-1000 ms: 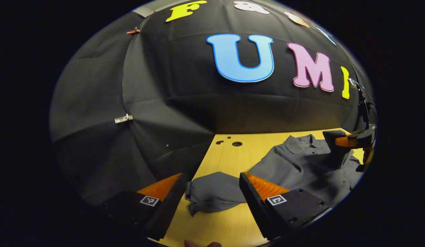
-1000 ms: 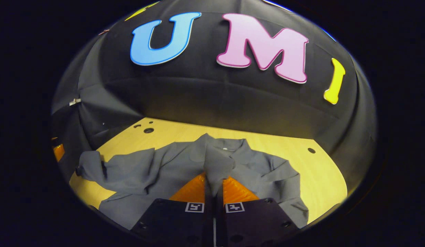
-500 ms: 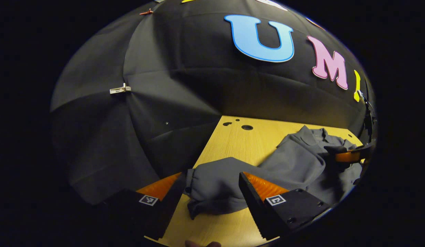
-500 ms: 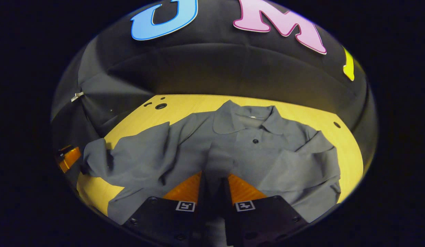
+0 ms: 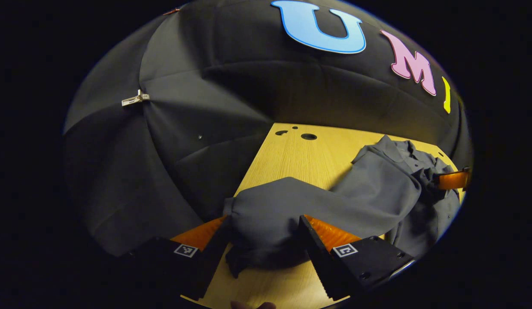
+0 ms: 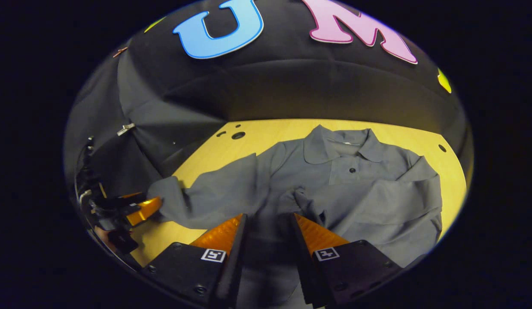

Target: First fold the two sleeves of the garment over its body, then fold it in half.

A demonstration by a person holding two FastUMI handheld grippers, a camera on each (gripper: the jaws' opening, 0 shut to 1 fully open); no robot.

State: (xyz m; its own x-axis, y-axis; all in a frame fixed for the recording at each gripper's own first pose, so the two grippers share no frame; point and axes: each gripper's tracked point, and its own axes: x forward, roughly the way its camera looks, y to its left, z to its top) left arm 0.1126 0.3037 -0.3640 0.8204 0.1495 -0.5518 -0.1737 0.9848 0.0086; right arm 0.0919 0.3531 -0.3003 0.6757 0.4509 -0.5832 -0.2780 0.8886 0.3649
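The garment, a grey collared shirt, lies on the wooden table. In the left gripper view, the left gripper has its fingers spread wide, with the shirt's left sleeve bunched between them; whether they press it cannot be told. In the right gripper view, the right gripper stands released over the shirt's body, below the collar, with the right sleeve folded across the body beside it.

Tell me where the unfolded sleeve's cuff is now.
In the left gripper view, the cuff lies on the table, between the left gripper's open fingers.
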